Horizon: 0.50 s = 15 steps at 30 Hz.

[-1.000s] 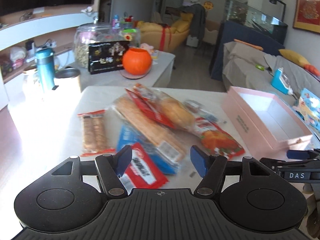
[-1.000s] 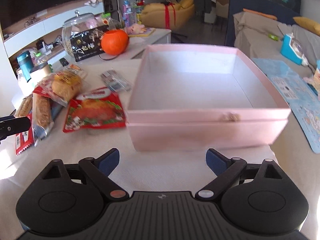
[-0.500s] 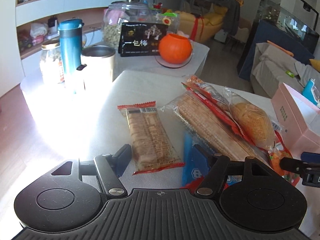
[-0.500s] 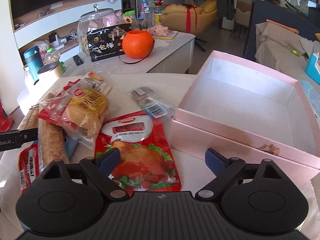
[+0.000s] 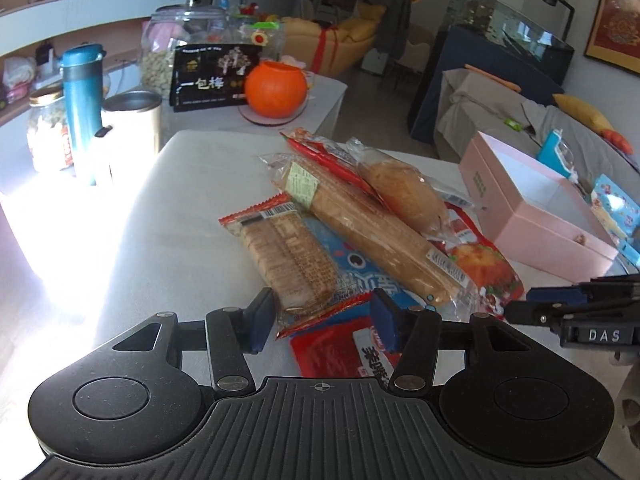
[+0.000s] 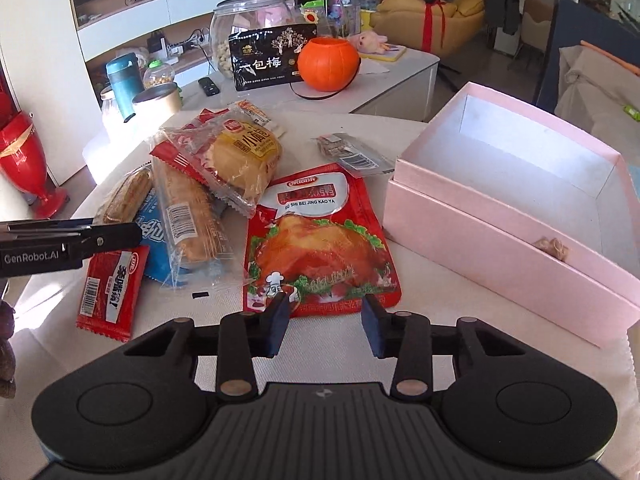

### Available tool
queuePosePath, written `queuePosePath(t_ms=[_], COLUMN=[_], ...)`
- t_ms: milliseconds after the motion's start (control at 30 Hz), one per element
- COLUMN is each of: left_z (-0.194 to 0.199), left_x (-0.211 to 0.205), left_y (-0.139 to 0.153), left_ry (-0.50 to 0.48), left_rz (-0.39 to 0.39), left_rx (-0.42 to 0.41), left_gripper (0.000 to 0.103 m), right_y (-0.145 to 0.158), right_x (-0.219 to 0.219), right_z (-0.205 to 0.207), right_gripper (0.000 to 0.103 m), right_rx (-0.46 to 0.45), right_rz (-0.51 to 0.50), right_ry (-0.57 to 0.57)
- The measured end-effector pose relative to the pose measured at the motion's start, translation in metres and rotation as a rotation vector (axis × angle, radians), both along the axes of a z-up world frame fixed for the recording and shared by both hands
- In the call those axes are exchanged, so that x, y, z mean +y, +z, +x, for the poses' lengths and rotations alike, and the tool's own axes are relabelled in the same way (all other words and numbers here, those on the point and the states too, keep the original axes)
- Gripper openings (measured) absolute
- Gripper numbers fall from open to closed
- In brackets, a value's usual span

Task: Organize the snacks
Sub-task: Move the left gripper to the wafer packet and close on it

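Two sets of tongs closing at once, both low over the snack pile beside the pink box [image 6: 496, 240]. Left tongs [image 5: 320, 316] at a middling gap and narrowing around the near end of the biscuit pack [image 5: 288, 256], pads not yet pressing on it. Right tongs [image 6: 325, 322] fairly narrow and closing, just short of the bottom edge of the roast-duck pouch [image 6: 320, 240]; nothing between the pads yet.

Step in hand, by judgement: the first pickups, box empty but for a small clasp-like thing on its front wall. Next move probably calls for nudging each set of tongs forward to catch a wrapper edge, then lifting over the box wall (thin foil may slip or drag a neighbour).

Left of the box: duck pouch nearest, reading "BEI JING KAO YA"; further left a bun bag [image 6: 240, 156], long bread stick [image 6: 192, 216], blue pack [image 6: 150, 236], and red sachet [image 6: 110, 288] with Chinese characters. "GenRobot.AI" printed on the left tool, "DAS" on the right. Behind the box, a black packet [image 6: 272, 64] marked "一包梅".
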State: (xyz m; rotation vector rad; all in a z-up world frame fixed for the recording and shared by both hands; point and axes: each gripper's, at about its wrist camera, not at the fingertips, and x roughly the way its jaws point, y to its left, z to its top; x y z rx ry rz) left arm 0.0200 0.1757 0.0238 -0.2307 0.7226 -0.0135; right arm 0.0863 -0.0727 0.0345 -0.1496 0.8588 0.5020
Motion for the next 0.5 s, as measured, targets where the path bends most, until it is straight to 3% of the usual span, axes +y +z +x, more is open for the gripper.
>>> queuePosePath(t_ms=[100, 233, 333, 500], left_z=[-0.007, -0.009, -0.013, -0.027], left_x=[-0.001, 0.001, 0.007, 0.009], left_y=[0.001, 0.004, 0.007, 0.020], left_ry=[-0.034, 0.009, -0.007, 0.025], left_rz=[0.006, 0.091, 0.031, -0.024], left_rx=[0.007, 0.014, 0.016, -0.019], left_gripper=[0.057, 0.057, 0.057, 0.057], right_y=[0.004, 0.006, 0.006, 0.002], right_x=[-0.003, 0.005, 0.004, -0.008], right_z=[-0.004, -0.007, -0.002, 0.000], right_gripper=[0.043, 0.059, 0.068, 0.073], right_rx=[0.012, -0.020, -0.016, -0.048], right_rz=[0.035, 0.019, 0.051, 0.049], right_ry=[0.006, 0.022, 0.000, -0.024])
